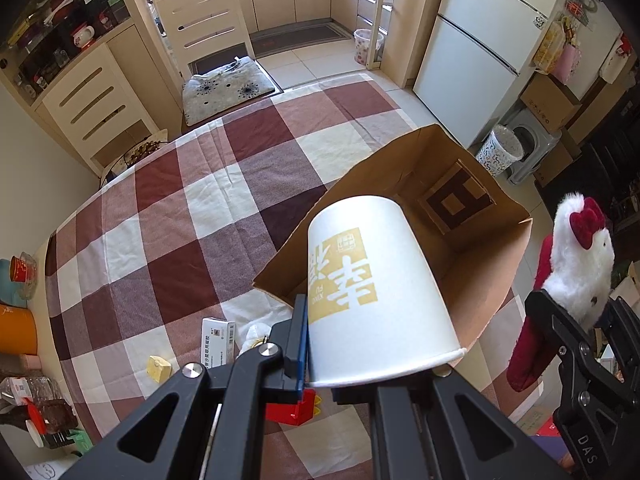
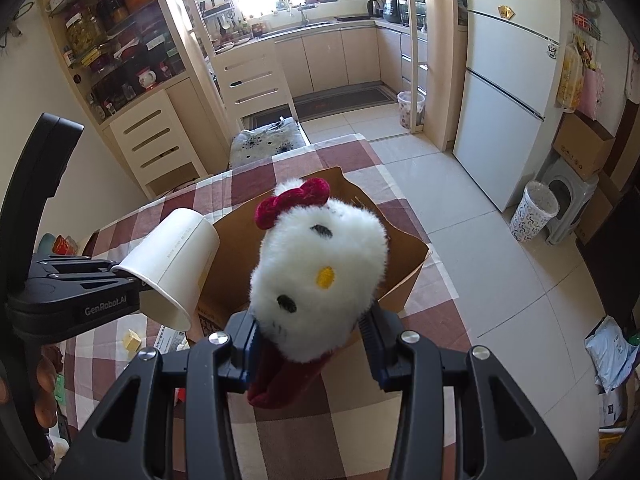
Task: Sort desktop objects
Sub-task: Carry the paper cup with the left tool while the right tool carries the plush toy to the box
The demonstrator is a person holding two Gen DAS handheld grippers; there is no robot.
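My left gripper (image 1: 360, 356) is shut on a white paper cup (image 1: 372, 288) with a gold label, held tilted over the open brown paper bag (image 1: 472, 240) on the checked tablecloth (image 1: 168, 216). In the right wrist view the cup (image 2: 176, 260) is at the left, by the bag (image 2: 404, 272). My right gripper (image 2: 310, 340) is shut on a white plush toy with a red bow (image 2: 320, 268), held above the bag's near edge. The toy also shows at the right of the left wrist view (image 1: 580, 264).
A white medicine box (image 1: 218, 340), a yellow piece (image 1: 159, 368) and a red block (image 1: 294, 408) lie on the cloth near the left gripper. Jars and bottles (image 1: 36, 412) stand at the table's left edge. The fridge (image 2: 508, 92) and a waste bin (image 2: 532, 212) are at right.
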